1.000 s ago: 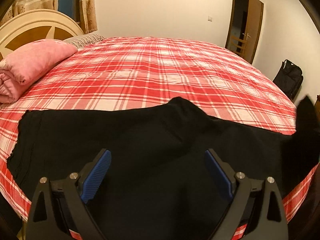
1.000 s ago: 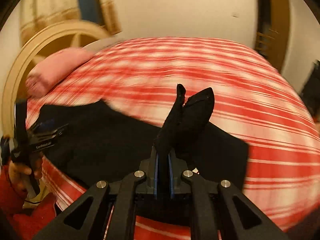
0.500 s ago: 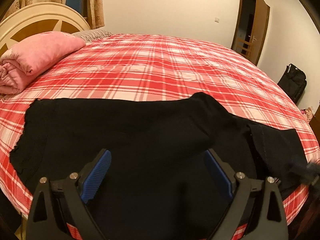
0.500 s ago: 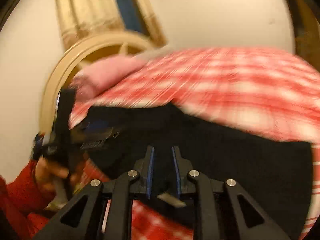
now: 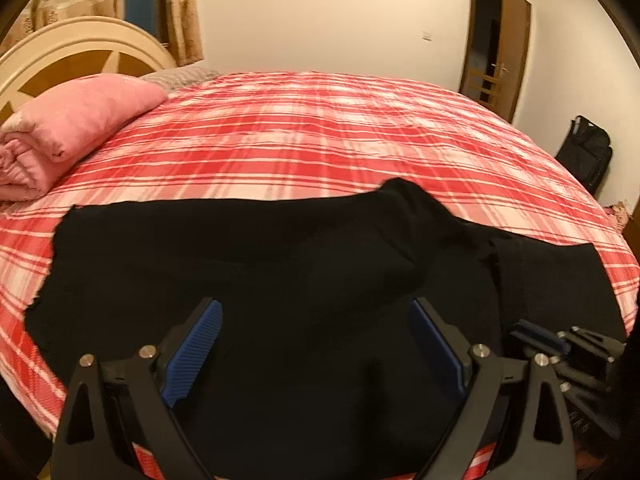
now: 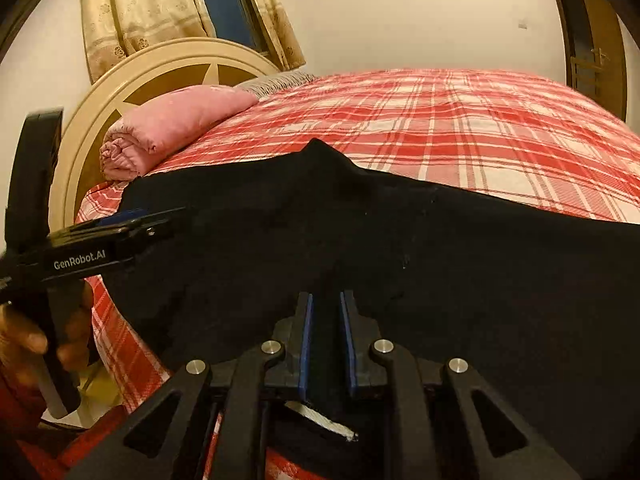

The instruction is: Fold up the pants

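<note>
The plaid bed carries the black pants spread along its near edge for folding — left gripper spread wide above them, right gripper narrowly parted, jaws just closing slightly, pinching nothing visible.

You face a wide bed under a red-and-white plaid cover, filling the middle of both views. At upper left a cream arched headboard stands before patterned beige curtains and a dark window. A rolled pink blanket lies at the left. Plain cream walls glow in warm light; a brown door stands open at upper right, a black bag below it.
</note>
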`<state>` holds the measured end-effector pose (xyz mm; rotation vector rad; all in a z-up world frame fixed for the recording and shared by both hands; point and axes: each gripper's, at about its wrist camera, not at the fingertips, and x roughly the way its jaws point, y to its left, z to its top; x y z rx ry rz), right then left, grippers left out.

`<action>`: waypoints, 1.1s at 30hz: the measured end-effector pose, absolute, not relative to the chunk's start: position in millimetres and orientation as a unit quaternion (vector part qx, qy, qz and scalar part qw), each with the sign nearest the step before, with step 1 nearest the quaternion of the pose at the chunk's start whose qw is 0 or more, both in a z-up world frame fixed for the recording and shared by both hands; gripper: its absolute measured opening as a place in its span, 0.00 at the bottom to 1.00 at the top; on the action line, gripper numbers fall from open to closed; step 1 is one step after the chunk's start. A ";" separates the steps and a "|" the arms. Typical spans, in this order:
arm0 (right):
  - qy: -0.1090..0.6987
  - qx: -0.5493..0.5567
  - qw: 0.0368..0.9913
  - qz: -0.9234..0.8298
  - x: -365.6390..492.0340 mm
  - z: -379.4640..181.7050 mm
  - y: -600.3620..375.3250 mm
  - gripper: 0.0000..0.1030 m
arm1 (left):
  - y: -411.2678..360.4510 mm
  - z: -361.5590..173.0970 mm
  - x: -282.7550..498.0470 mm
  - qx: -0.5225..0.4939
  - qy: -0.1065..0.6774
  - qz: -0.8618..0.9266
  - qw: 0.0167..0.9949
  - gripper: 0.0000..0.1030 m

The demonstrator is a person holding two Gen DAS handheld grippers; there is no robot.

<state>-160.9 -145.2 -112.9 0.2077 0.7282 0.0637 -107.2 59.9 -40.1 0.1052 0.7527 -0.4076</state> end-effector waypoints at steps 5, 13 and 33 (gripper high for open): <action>0.340 0.092 0.936 0.008 -177.9 -82.2 -140.6 0.14 | 105.4 -47.1 -99.2 0.045 0.367 -0.139 0.919 0.93; 0.240 0.021 0.970 0.032 -199.1 -35.1 -93.2 0.55 | 243.6 -53.3 -99.5 -0.147 0.352 0.001 0.924 0.95; 0.297 0.029 0.953 0.059 -204.3 -54.6 -65.5 0.55 | 223.5 -82.7 -57.3 -0.196 0.399 0.051 0.894 0.90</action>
